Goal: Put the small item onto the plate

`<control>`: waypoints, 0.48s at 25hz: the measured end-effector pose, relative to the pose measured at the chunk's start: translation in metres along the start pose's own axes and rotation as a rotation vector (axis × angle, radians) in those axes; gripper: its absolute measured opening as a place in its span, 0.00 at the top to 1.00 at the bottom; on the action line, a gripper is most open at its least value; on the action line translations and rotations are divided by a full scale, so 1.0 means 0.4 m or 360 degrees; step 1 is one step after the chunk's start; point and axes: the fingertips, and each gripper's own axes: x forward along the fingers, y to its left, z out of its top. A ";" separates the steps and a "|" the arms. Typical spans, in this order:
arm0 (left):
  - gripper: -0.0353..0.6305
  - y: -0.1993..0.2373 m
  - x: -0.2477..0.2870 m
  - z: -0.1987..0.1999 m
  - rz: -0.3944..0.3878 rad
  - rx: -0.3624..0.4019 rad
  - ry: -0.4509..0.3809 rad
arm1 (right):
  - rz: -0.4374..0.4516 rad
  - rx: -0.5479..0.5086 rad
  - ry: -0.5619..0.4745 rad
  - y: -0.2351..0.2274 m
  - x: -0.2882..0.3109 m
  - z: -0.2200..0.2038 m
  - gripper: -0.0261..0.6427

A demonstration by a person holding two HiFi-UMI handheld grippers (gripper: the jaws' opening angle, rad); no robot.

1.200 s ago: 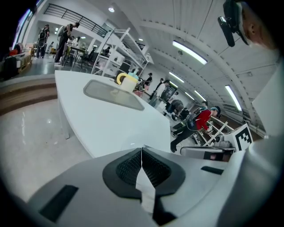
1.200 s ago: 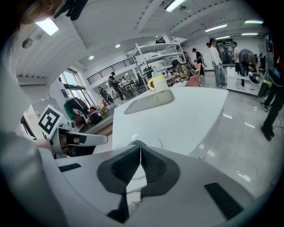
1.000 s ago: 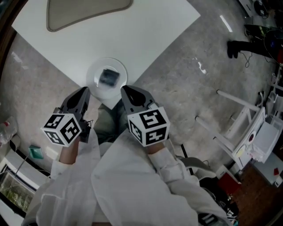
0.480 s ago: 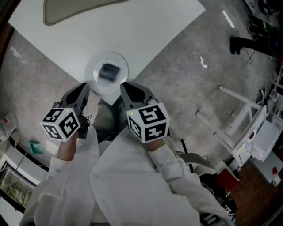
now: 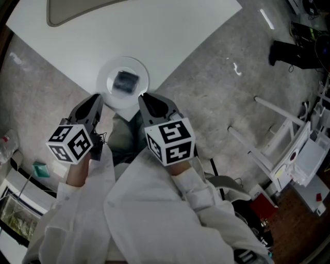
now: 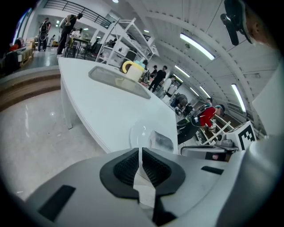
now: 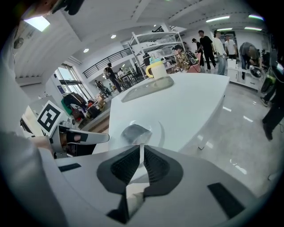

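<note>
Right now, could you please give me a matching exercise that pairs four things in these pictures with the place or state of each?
Things:
1. small item
2. plate
3. left gripper
4. grey tray

Places or states:
A. at the near corner of the table
B. jaws shut, holding nothing
C. lying on the plate
D. at the table's far end

Pairs: 1-C, 2-A, 3-B, 4-D

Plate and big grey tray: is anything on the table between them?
No. In the head view, the white table between the plate and the tray is bare.
</note>
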 end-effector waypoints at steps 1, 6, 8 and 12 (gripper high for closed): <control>0.93 0.003 0.005 0.000 0.0001 -0.0005 -0.0002 | -0.0009 0.0004 0.0004 -0.007 0.003 0.000 0.94; 0.93 -0.002 0.005 -0.001 0.0018 0.0015 0.0022 | -0.0045 0.0014 0.0006 -0.019 -0.004 0.008 0.93; 0.93 -0.002 -0.001 0.001 0.0032 0.0029 0.0030 | -0.0059 0.0011 0.0002 -0.019 -0.006 0.013 0.93; 0.92 0.003 -0.005 0.006 0.0057 0.0028 0.0027 | -0.0077 0.0012 -0.0013 -0.025 -0.008 0.019 0.93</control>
